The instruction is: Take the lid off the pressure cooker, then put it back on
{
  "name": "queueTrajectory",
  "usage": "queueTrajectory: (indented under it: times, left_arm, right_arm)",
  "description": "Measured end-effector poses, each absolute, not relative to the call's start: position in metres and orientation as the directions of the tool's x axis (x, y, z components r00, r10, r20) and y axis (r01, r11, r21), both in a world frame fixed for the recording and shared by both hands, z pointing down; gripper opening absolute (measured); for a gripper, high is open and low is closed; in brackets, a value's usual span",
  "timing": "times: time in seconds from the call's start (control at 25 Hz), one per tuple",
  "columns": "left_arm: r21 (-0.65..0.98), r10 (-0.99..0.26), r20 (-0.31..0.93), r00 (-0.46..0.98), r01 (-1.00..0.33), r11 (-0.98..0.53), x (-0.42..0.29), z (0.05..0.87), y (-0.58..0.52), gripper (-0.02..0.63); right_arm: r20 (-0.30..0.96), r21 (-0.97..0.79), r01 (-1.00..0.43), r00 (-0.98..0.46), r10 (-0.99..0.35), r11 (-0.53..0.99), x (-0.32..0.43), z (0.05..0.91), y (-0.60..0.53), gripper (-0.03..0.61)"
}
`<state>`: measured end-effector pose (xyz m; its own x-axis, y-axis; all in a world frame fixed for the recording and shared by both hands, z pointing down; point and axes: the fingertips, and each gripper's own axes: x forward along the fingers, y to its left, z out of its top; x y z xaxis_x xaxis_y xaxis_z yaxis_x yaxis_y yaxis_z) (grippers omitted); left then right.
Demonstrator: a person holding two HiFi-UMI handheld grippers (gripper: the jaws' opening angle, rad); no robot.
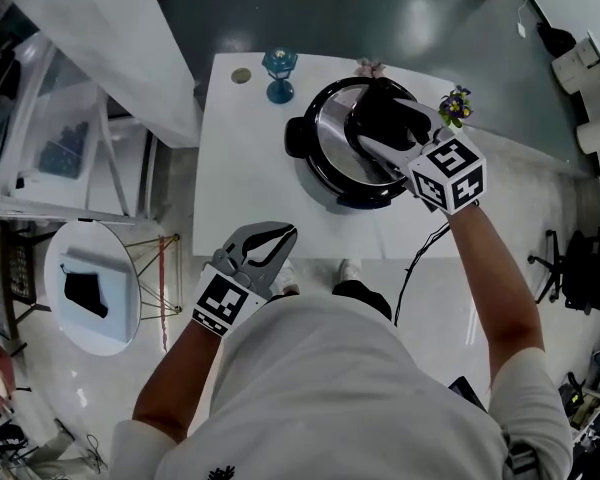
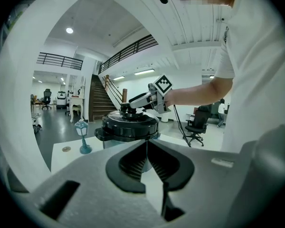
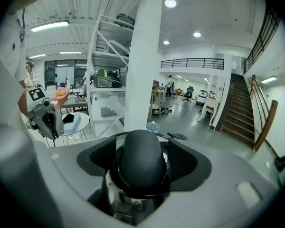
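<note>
A black and steel pressure cooker (image 1: 325,158) (image 2: 127,127) stands on the white table (image 1: 245,178) with its lid (image 1: 332,118) on. My right gripper (image 1: 382,123) (image 3: 142,144) reaches over it from the right, and its jaws stand wide on either side of the lid's black knob (image 3: 142,163). The knob fills the gap, but the pads do not seem to press on it. My left gripper (image 1: 272,240) (image 2: 146,142) hangs shut and empty off the table's near edge, pointing at the cooker.
A small blue lamp figurine (image 1: 279,73) (image 2: 81,136) and a round disc (image 1: 241,75) sit at the table's far left. A little flower bunch (image 1: 456,105) is at the far right. A cable (image 1: 420,258) drops off the near edge. A round side table (image 1: 92,288) stands at left.
</note>
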<state>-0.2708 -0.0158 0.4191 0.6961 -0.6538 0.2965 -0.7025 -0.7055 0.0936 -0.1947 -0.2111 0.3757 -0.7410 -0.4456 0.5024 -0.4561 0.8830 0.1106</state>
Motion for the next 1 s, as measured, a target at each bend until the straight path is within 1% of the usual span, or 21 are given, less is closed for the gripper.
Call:
queueTrajectory:
  times: [0.12, 0.48, 0.72, 0.88, 1.0]
  left_arm:
    - [0.092, -0.651, 0.289, 0.702, -0.697, -0.711, -0.268, 0.417, -0.017, 0.015]
    - [0.093, -0.651, 0.274, 0.708, -0.693, -0.715, -0.257, 0.406, -0.024, 0.015]
    - [0.095, -0.680, 0.275, 0.680, -0.723, -0.684, -0.236, 0.392, -0.015, 0.014]
    - [0.096, -0.693, 0.289, 0.661, -0.740, -0.665, -0.213, 0.386, -0.001, 0.009]
    - [0.106, -0.703, 0.296, 0.646, -0.754, -0.648, -0.190, 0.380, 0.013, 0.006]
  right_arm:
    - [0.463, 0.104, -0.486, -0.748, -0.475, 0.867, -0.183, 0.364, -0.205, 0.339]
    - [0.362, 0.031, -0.611, -0.731, -0.578, 0.791, -0.126, 0.354, -0.167, 0.240]
    - [0.311, -0.057, -0.663, -0.722, -0.618, 0.747, -0.085, 0.368, -0.117, 0.117]
    - [0.312, -0.120, -0.654, -0.739, -0.597, 0.747, -0.065, 0.386, -0.076, 0.053]
    - [0.319, -0.153, -0.631, -0.760, -0.567, 0.761, -0.050, 0.395, -0.041, 0.024]
